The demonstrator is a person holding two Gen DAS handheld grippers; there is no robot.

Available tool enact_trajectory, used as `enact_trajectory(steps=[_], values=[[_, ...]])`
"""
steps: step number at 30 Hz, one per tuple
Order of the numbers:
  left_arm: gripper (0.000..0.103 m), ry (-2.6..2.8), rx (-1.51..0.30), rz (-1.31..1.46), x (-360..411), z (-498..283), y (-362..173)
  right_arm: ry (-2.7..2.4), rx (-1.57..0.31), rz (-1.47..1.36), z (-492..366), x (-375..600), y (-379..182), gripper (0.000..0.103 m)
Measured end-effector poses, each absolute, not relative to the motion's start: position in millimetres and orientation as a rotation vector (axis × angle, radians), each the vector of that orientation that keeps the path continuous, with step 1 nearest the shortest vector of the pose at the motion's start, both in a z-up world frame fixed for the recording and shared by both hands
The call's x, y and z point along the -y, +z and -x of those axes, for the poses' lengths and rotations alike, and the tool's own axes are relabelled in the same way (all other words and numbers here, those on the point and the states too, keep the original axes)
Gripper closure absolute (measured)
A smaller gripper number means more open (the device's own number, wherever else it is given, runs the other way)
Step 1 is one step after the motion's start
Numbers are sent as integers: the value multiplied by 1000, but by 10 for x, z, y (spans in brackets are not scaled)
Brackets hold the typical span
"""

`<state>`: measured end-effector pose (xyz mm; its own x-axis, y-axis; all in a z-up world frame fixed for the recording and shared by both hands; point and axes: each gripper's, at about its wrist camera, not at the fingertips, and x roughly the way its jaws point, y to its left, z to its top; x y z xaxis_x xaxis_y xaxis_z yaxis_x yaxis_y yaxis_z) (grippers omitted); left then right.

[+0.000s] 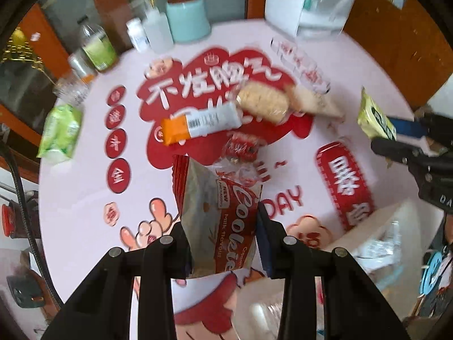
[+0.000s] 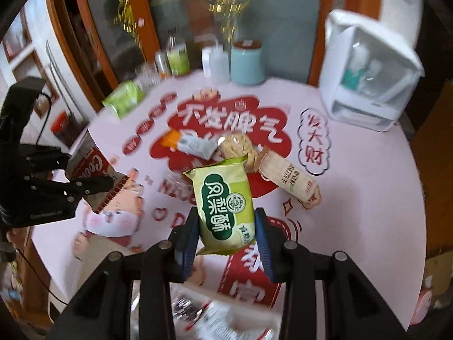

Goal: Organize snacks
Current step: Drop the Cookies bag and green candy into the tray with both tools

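Between the left tongs sits the red cookie packet, pinched across its lower half so the long body stands up and forward out of the grip, clear of the pink printed surface below; over on the right, the right tongs are clamped on the green pastry packet the same way, low down on the wrapper, which leaves the label end free and probably makes it easy to drop in end first. Both loads are lifted off the pile, one per hand, and that looks like a two-at-a-time sort. Ahead of both tongs the remaining snacks lie heaped together: the orange-and-white bar, a round rice cracker, a beige biscuit stick leaning off to the right of it, and small red-wrapped candies just beyond the cookie packet's top edge. Close beneath and to the right of the left tongs a white bin shows, apparently already holding wrappers, though blur hides which; I'd judge that's the destination
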<state>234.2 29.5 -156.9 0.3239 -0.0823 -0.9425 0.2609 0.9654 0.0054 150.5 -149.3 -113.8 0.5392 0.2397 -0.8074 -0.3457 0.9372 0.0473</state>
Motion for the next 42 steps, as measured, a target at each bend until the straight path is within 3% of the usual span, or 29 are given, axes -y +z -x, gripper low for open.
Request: enact_trajectory(steps=[8,14,24,37,39,41,42], values=[[68,-246,-1027,-175,-129,-1482,-761,281,-806,24,-512,1589,-621,65],[68,-247,-889,-186,32,-900,-478,232,-775,-28,-18,1623,-574,65],[67,-231,-869,-136,129,-337,-727,185,-879,-39,258,1526,-923,65],[65,-179,-928,-144,111,-208,-965,170,-921,2,226,1364,-1036,62],[56,-180,-927,-154,114,-207,-967,171,-936,-4,198,1361,-1062,59],[26,-176,-921,-157,116,-187,-958,178,-935,-10,190,1357,-1065,58],[20,-170,-914,-156,111,-175,-946,179,-932,-11,178,1353,-1058,57]])
